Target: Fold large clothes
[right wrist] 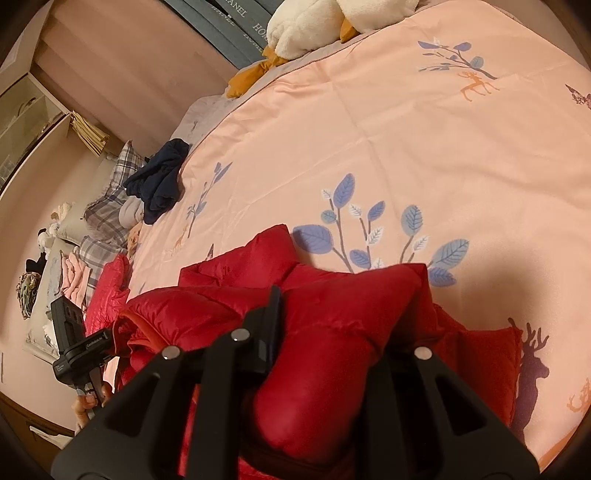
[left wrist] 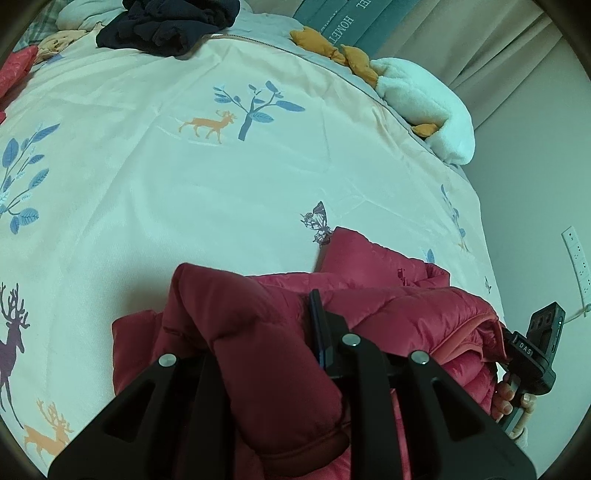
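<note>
Pinching a fat fold of red jacket (left wrist: 280,332) with the left gripper (left wrist: 266,354), right gripper (right wrist: 332,343) clamped on another puffy fold same way. Bunched up near the bed's (left wrist: 184,192) front edge on the deer-print cover, sitting between both grippers. Dark clothes (left wrist: 166,26) piled far off by the pillows

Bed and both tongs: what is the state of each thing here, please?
Left tongs: shut on red jacket.
Right tongs: shut on red jacket.
Red jacket: bunched, partly resting on the bed.
Dark garment: crumpled, unfolded.
Cover: spread flat.
Plush toy: lying at the bed edge.
</note>
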The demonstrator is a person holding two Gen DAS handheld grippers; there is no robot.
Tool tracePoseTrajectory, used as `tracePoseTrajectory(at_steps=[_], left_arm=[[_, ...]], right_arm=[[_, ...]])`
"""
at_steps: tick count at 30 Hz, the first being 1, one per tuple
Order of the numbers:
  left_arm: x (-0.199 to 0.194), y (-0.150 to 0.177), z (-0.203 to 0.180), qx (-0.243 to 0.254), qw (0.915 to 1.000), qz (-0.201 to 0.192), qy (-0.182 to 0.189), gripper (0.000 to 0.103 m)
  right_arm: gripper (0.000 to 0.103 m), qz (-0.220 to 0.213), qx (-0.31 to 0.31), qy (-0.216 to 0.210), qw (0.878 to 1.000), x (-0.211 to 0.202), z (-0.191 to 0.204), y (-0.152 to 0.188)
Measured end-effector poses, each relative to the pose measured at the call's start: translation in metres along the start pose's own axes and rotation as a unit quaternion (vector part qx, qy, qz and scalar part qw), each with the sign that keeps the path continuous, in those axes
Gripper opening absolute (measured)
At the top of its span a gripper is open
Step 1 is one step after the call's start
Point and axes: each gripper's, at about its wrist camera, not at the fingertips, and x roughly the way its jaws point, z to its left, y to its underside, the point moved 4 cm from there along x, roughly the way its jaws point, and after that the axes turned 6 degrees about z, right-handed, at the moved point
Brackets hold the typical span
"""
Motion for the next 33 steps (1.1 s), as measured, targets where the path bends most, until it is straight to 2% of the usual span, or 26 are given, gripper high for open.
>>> tracePoseTrajectory(at_steps=[33], left_arm=[[0.0049,0.0027,-0.0002,0.008,0.9999,0.003,-0.013,0.019]], right_arm=[[0.018,0.005,0.007,0.002,1.000,0.0051,-0.0031,0.0034]])
